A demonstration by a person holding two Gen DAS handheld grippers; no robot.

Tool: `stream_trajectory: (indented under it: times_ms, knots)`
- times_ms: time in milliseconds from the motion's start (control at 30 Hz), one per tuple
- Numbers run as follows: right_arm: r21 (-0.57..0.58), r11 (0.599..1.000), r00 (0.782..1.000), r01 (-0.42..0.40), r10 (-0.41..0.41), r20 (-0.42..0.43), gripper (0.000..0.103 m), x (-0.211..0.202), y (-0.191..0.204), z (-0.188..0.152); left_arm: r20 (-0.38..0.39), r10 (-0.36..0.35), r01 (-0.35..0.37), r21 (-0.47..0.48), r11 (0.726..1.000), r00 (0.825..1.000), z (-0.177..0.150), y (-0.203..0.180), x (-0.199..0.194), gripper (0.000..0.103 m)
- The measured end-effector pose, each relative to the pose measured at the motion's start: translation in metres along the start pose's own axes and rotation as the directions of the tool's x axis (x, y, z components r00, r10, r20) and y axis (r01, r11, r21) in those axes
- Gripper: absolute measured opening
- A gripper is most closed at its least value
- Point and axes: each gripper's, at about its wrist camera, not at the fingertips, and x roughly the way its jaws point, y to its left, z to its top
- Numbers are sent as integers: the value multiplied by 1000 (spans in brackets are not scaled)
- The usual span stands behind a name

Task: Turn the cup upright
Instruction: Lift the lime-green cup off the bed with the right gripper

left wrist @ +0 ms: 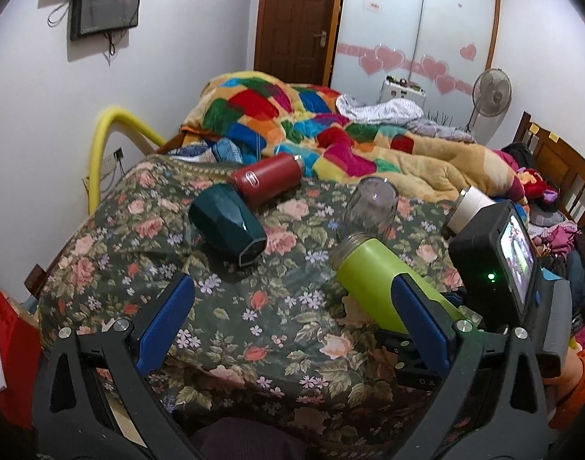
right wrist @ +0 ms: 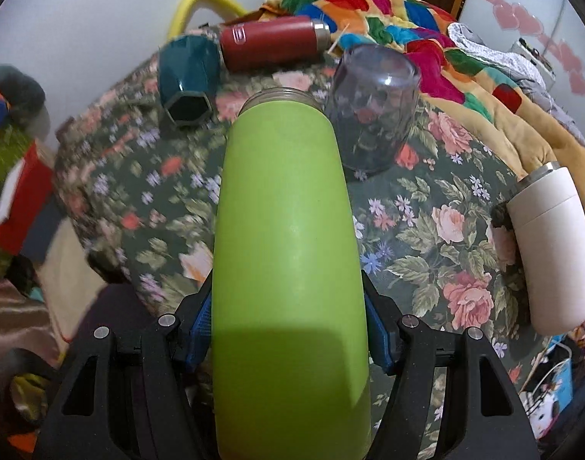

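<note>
A lime green cup (right wrist: 288, 253) is clamped between the blue pads of my right gripper (right wrist: 288, 329), its threaded mouth pointing away over the floral bedspread (right wrist: 438, 237). In the left wrist view the green cup (left wrist: 384, 276) lies tilted at the right, with the right gripper's camera body (left wrist: 495, 260) behind it. My left gripper (left wrist: 292, 299) is open and empty above the bedspread (left wrist: 254, 306), with the green cup just beyond its right finger.
A dark teal faceted cup (left wrist: 227, 224) and a red flask (left wrist: 269, 178) lie on their sides. A clear glass (left wrist: 371, 207) stands mouth-down. A white cup (right wrist: 553, 245) lies at the right. A patchwork quilt (left wrist: 292, 115) is heaped behind.
</note>
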Motion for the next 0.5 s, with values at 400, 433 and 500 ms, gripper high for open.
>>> stream_trajectory:
  times_ms: [400,433,500]
  knots:
    - [15,999,998,-43,44,-42,63,10,-9,-6,-135,-62,57,-41,998,989,-7,0,36,103]
    - [17,999,998,-51,52,-38,63,8,-9,-7,-144,-67,61,-40,997,987,-7,-1,38,103]
    - [17,998,998,-60,60,-31,63,5,-10,-7,-164,-72,67,-40,997,984,-7,-2,41,103]
